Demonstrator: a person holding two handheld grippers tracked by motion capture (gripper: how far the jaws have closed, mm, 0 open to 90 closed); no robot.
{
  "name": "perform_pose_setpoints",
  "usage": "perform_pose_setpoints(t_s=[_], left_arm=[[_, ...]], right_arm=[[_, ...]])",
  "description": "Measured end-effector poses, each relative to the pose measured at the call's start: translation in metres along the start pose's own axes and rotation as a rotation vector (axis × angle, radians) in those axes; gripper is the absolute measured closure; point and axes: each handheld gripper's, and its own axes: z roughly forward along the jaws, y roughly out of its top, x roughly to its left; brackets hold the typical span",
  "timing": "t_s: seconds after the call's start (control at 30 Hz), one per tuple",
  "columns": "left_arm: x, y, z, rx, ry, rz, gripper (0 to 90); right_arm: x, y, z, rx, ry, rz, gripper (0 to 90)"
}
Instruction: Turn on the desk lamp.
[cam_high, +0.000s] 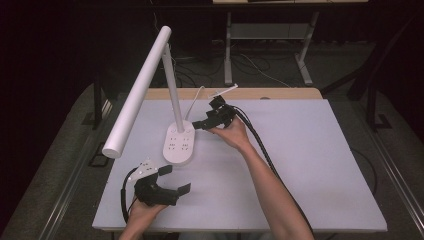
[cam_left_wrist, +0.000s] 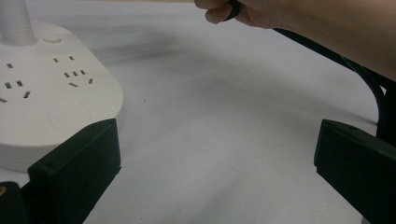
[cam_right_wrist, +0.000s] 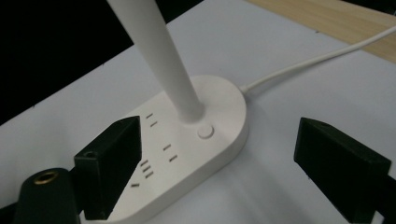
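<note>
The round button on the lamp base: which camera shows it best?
The right gripper view: the button sits close and sharp beside the stem. The left gripper view catches it at the base's far edge, small and blurred. In the high view it is too small to make out.

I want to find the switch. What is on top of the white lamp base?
On the lamp base stand the white stem, a round button and socket slots; the right gripper's jaw covers some.

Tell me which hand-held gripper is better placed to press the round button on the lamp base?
Right. The right hand-held gripper sits beside the lamp base, open, facing its button. The left hand-held gripper is farther away.
</note>
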Motion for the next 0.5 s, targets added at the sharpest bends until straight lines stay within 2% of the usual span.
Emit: perform_pose_setpoints(t_s=[0.2,0.4,0.5], left_arm=[[0.0,0.0,0.0,-0.001,0.001,0.001,0.0],[0.001,0.0,-0.001,-0.001,0.001,0.001,0.0],[0.001,0.0,-0.001,-0.001,0.0,0.002,0.0]], right_arm=[[-0.004,0.002,0.006,-0.044,0.013,0.042,19.8],[-0.005,0.003,0.014,-0.035,0.018,0.035,29.0],[-0.005,0.003,0.021,-0.024,0.023,0.036,36.6]])
